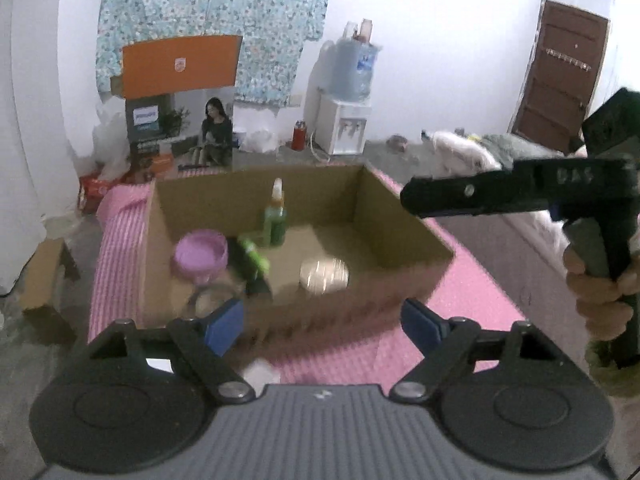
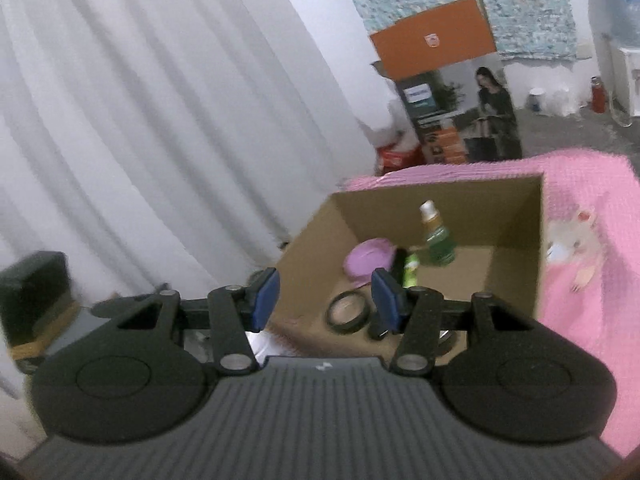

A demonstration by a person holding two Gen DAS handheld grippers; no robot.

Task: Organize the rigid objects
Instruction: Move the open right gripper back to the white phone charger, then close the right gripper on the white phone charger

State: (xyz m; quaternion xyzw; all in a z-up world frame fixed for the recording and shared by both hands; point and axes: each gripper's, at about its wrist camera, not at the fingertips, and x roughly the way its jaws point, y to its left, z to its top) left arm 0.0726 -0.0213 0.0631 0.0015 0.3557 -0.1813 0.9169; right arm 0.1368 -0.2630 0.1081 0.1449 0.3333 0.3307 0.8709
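A cardboard box (image 1: 256, 200) is sitting open at the centre of the left wrist frame on a pink cloth (image 1: 472, 292). Inside it, a green bottle (image 1: 275, 220) is standing upright near the back wall, a purple bowl (image 1: 202, 256) is resting at the left, a round metal lid (image 1: 324, 276) is lying at the right, and a black ring (image 2: 347, 312) is lying near the front. Behind, at upper left, a printed carton (image 1: 180, 128) is showing blurred, unreadable writing. The left gripper (image 1: 322, 326) is holding its fingers wide apart and empty. The right gripper (image 2: 326, 300) is holding its fingers partly open, gripping nothing.
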